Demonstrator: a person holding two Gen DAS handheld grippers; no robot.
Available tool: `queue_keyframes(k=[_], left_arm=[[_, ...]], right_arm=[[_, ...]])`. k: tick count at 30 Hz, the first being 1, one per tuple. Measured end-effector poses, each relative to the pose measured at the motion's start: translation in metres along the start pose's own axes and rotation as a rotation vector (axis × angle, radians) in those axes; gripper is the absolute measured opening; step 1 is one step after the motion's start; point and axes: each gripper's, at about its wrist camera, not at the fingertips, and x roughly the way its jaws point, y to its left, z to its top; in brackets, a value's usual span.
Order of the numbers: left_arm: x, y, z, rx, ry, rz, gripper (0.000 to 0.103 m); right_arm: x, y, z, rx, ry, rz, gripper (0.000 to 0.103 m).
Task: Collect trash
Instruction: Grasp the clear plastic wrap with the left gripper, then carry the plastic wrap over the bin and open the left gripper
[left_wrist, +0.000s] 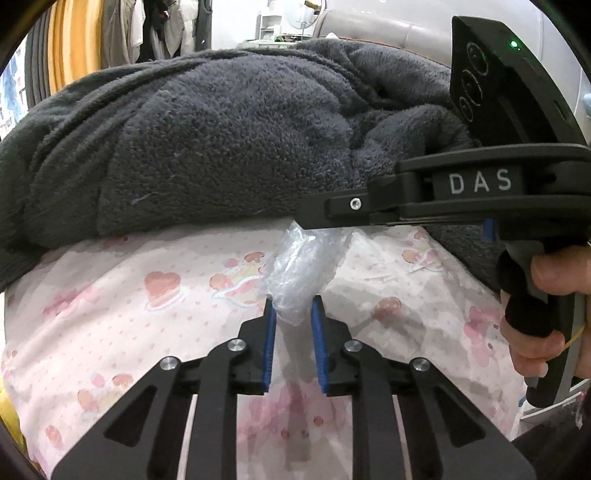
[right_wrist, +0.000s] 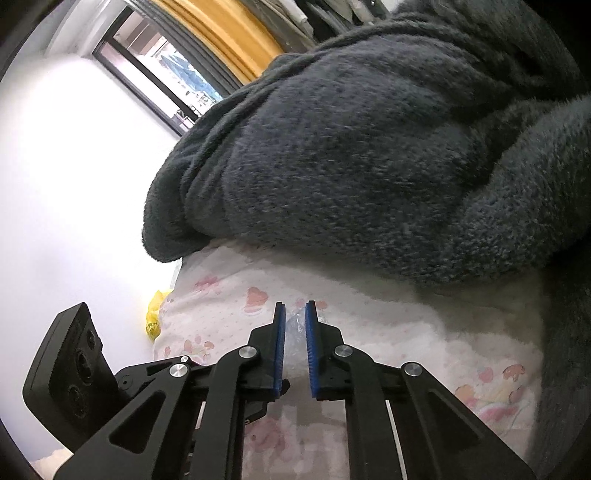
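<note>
A crumpled clear plastic bag (left_wrist: 301, 271) hangs over the pink heart-print bedsheet (left_wrist: 155, 317). My right gripper (left_wrist: 306, 223) comes in from the right in the left wrist view and is shut on the bag's top end. In the right wrist view the same bag (right_wrist: 294, 325) shows between that gripper's (right_wrist: 295, 314) blue pads (right_wrist: 280, 343). My left gripper (left_wrist: 293, 308) has its blue pads (left_wrist: 270, 339) on either side of the bag's lower end, with a narrow gap, not clamped.
A thick dark grey fleece blanket (left_wrist: 229, 140) is heaped on the bed right behind the bag. A yellow plastic bag (right_wrist: 155, 314) lies at the bed's edge by the white wall (right_wrist: 74, 184). A window and an orange curtain (right_wrist: 218, 40) are beyond.
</note>
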Motion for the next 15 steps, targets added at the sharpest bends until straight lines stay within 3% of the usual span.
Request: queue_keyframes(k=[15], left_arm=[[-0.067,0.025,-0.048,-0.098,-0.042,0.046,0.019]], right_arm=[[0.011,0.073,-0.027,-0.042,0.042,0.042,0.011]])
